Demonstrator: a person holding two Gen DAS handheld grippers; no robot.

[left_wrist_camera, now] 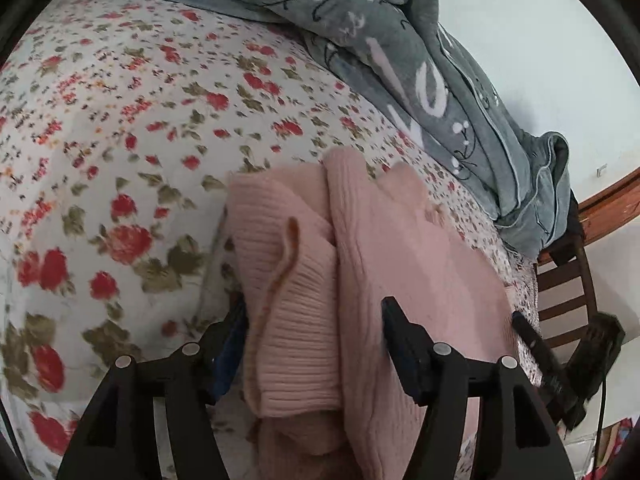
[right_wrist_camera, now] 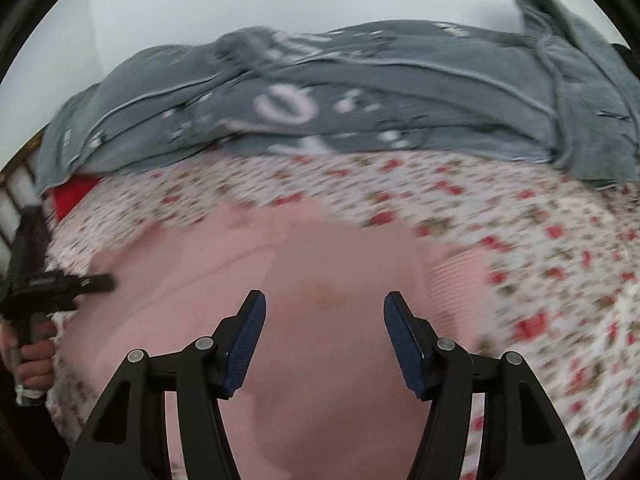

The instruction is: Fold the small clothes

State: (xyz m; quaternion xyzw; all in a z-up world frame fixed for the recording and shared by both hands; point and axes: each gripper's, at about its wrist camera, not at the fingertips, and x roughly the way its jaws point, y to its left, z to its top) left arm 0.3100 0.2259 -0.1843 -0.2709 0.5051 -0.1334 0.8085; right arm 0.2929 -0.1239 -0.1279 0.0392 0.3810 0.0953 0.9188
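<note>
At the bottom of the left wrist view, the left gripper [left_wrist_camera: 312, 316] hangs with its jaws spread apart, and a fold of the pink knitted garment [left_wrist_camera: 360, 264] lies between them; the pads do not appear to press on it, though the left pad is partly hidden behind the ribbed fabric. In the right wrist view, the right gripper [right_wrist_camera: 324, 312] likewise has its jaws released and spread wide, hovering over the smooth pink cloth [right_wrist_camera: 320, 240] with nothing clamped. The garment lies in the lower middle of both views on the floral bed sheet [left_wrist_camera: 120, 140], bunched into folds in the left view, with a ribbed hem and a thin orange-brown edge running down it. At the left edge of the right view, a hand [right_wrist_camera: 34, 356] grips the handle of the other gripper, whose dark tip reaches onto the pink cloth. Beyond the garment, a grey-green blanket [left_wrist_camera: 400, 40] with white markings lies heaped along the far side of the bed. At the right edge of the left view stands a dark wooden chair [left_wrist_camera: 564, 280], against a pale wall [right_wrist_camera: 280, 0].
</note>
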